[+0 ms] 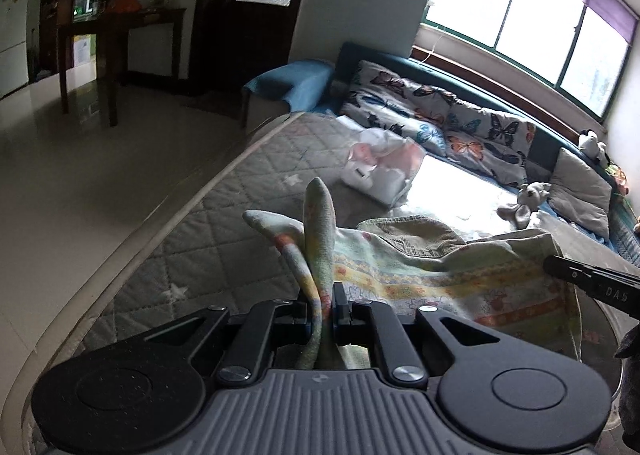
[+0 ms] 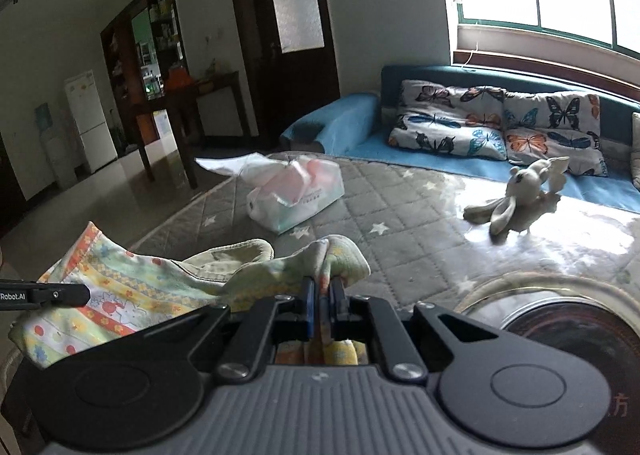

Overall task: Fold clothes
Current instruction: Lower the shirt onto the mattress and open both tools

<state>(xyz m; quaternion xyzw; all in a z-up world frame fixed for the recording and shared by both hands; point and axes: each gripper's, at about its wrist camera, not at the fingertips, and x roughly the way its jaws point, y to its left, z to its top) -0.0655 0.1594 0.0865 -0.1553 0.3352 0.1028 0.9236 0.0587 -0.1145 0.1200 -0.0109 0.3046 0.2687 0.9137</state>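
**Patterned garment pinched at two ends above the mattress**

Seen through the left wrist camera: left gripper point(image 1: 323, 297) clenched on a bunched edge of the patterned garment point(image 1: 420, 263), two folds of cloth poking up between the fingers. Stretched rightward over the quilted mattress point(image 1: 192, 239), toward the dark tip of the other tool at the frame's right edge.

Seen through the right wrist camera: right gripper point(image 2: 324, 295) likewise clamped on a gathered corner of the same garment point(image 2: 120, 295), cloth trailing left. Farther back on the mattress point(image 2: 400, 255), a tissue pack point(image 2: 296, 195) and a stuffed rabbit point(image 2: 516, 195), well apart. Butterfly pillows point(image 2: 500, 127) lined up under the window.
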